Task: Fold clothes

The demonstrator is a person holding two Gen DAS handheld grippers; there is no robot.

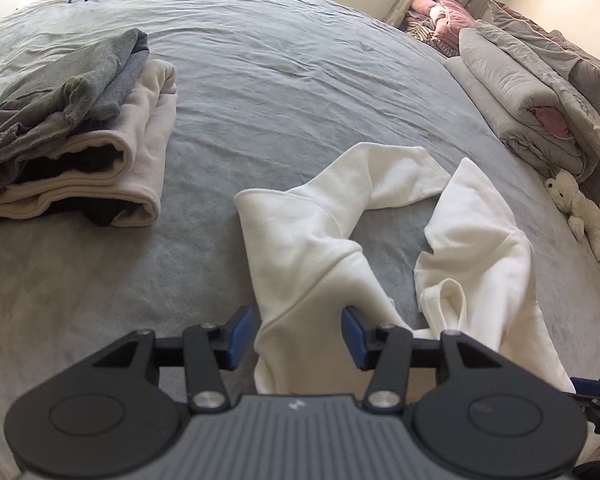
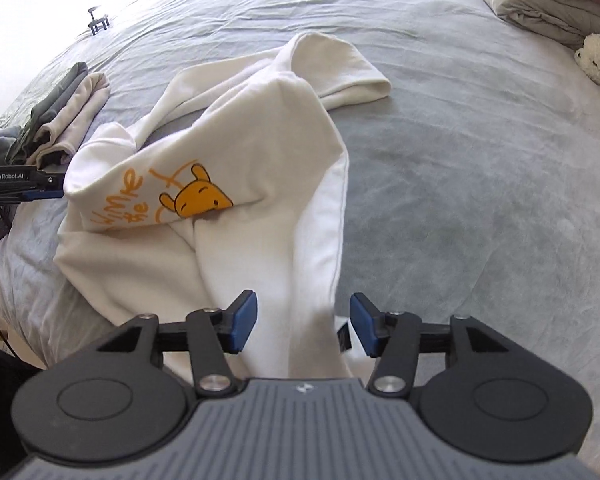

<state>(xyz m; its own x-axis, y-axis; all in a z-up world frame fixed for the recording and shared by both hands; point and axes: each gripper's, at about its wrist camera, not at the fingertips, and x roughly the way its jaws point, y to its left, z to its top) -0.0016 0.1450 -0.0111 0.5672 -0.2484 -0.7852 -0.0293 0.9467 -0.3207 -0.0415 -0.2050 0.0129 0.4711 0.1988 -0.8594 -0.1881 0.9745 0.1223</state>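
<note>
A white sweatshirt [image 1: 300, 232] lies crumpled on the grey bed cover [image 1: 280, 60], its sleeves spread apart toward the far side. The right wrist view shows its orange cartoon print and lettering [image 2: 196, 200] on a fold turned over the body [image 2: 260, 120]. My left gripper [image 1: 298, 336] stands open over the near left edge of the garment, cloth lying loose between its blue pads. My right gripper [image 2: 304, 326] is open too, with a hanging strip of the white fabric between the pads and not pinched. The left gripper's blue fingers [image 2: 40, 195] also show at the sweatshirt's left edge.
A stack of folded clothes [image 1: 80, 140], grey on beige, sits at the left of the bed. Folded quilts [image 1: 540, 100] and a white plush toy [image 1: 580, 208] line the right side. Bare bed cover [image 2: 480, 180] spreads to the right of the sweatshirt.
</note>
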